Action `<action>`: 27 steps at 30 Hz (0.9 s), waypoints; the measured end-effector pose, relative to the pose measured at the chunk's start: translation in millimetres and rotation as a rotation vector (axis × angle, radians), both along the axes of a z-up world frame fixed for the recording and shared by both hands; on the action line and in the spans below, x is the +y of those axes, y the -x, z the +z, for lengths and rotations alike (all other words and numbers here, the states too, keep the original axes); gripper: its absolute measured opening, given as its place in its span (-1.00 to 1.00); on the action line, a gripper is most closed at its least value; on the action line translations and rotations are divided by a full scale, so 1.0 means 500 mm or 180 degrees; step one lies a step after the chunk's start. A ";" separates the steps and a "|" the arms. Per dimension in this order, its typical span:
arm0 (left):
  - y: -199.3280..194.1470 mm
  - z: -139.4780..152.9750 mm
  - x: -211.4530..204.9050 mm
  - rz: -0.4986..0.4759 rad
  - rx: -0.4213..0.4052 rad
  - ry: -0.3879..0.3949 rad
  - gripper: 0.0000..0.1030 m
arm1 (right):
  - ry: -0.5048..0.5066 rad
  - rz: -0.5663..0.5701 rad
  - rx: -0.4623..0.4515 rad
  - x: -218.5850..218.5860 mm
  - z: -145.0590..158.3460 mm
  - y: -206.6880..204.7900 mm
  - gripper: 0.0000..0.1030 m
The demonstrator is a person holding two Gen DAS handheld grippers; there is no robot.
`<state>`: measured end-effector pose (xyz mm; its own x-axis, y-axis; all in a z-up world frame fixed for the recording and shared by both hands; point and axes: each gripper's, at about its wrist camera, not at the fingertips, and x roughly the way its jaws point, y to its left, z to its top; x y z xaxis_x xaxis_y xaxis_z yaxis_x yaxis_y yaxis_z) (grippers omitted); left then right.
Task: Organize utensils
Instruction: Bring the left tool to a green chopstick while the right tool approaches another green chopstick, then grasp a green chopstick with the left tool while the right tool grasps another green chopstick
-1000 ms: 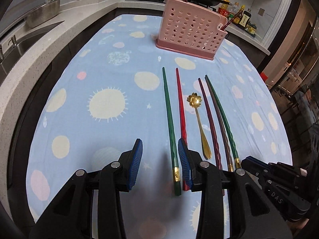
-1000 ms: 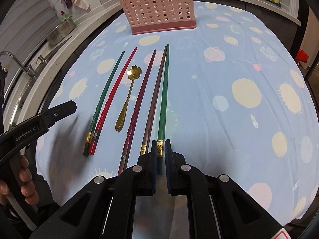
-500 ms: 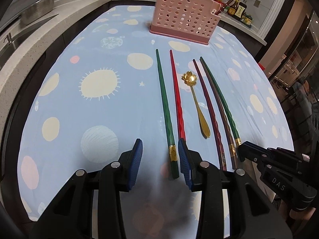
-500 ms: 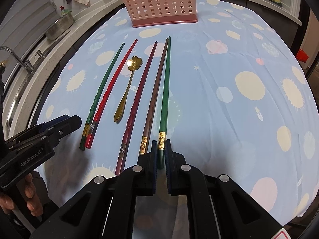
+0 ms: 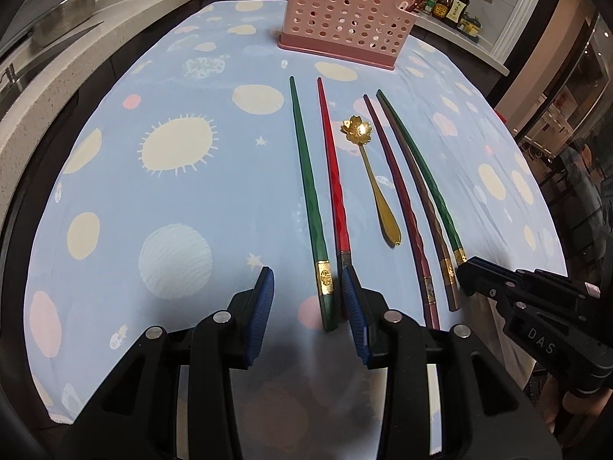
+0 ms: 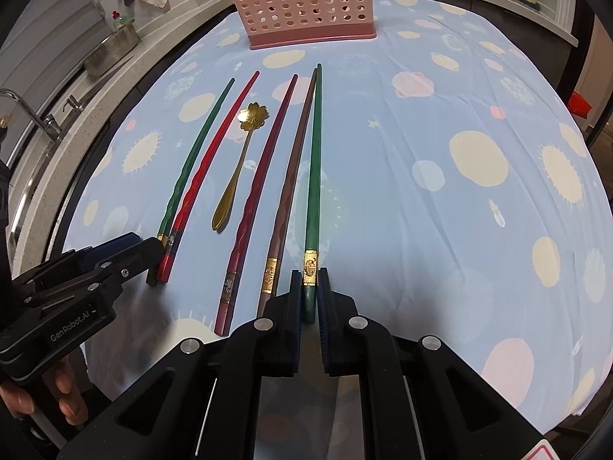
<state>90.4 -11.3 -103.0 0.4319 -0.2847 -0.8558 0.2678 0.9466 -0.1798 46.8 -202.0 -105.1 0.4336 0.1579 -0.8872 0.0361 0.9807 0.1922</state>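
Note:
Several chopsticks and a gold flower spoon (image 5: pixel 373 184) lie side by side on the blue cloth (image 5: pixel 161 207). My left gripper (image 5: pixel 308 281) is open, its jaws around the near end of the left green chopstick (image 5: pixel 308 195), with the red chopstick (image 5: pixel 335 188) beside the right pad. My right gripper (image 6: pixel 309 283) is shut on the near end of the right green chopstick (image 6: pixel 314 176), which lies on the cloth. A maroon chopstick (image 6: pixel 260 188) and a brown chopstick (image 6: pixel 293 176) lie next to it. The pink perforated utensil holder (image 5: pixel 345 19) stands at the far end.
A sink with a tap (image 6: pixel 27 111) and a steel bowl (image 6: pixel 111 51) are on the counter at the left. Sauce bottles (image 5: pixel 450 4) stand behind the holder. The cloth's near edge hangs just below both grippers.
Both grippers have drawn back toward the near ends of the chopsticks. The right gripper stays shut on the right green chopstick; the left stays open around the left green one.

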 end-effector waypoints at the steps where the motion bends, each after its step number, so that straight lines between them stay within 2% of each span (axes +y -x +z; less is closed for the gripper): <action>1: 0.000 -0.001 0.001 0.0006 0.0002 0.0006 -0.32 | -0.0001 -0.0001 -0.0001 0.000 0.000 0.000 -0.82; 12: 0.002 -0.004 -0.001 -0.0003 -0.0023 -0.0008 -0.34 | -0.0003 -0.0002 -0.0001 0.000 -0.001 0.001 -0.81; 19: -0.006 -0.009 0.020 0.0089 0.0012 0.0052 -0.62 | 0.0001 0.0000 0.0000 0.000 -0.002 0.001 -0.82; 27: -0.001 -0.011 0.011 0.0033 -0.0071 -0.0076 -0.63 | 0.0001 -0.0002 0.0000 -0.004 -0.003 0.001 -0.81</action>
